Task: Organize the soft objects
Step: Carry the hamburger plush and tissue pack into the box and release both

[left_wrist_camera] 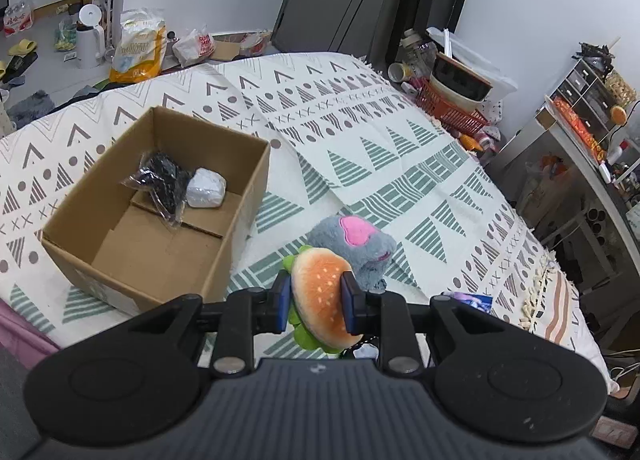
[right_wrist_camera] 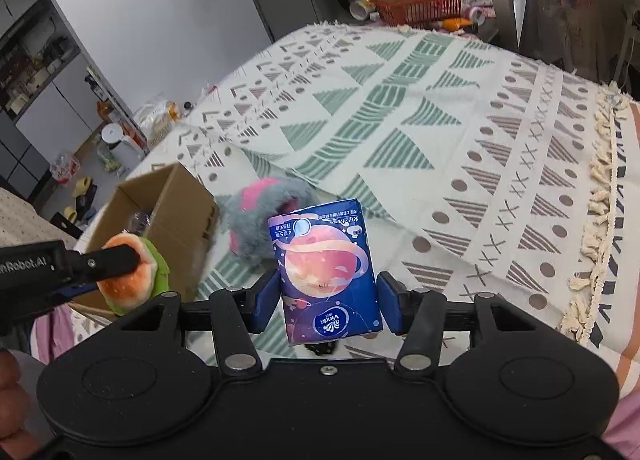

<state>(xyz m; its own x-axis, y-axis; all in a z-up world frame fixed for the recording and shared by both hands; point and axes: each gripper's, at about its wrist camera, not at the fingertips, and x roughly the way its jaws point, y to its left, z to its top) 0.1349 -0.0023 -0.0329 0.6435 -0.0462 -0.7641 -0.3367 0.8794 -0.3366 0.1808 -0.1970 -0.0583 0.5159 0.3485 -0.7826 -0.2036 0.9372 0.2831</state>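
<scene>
Patterned bedspread [left_wrist_camera: 360, 132] w/ cardboard box [left_wrist_camera: 156, 200] at 10 o'clock. Left gripper [left_wrist_camera: 318, 292] clamps burger plush [left_wrist_camera: 320, 288]; right gripper [right_wrist_camera: 328, 296] pinches tissue pack [right_wrist_camera: 326, 272]. Carry over rim, release low.

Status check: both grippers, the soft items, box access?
Left gripper shut on burger plush. Right gripper shut on tissue pack. Grey plush on blanket. Cardboard box open, unobstructed.
</scene>
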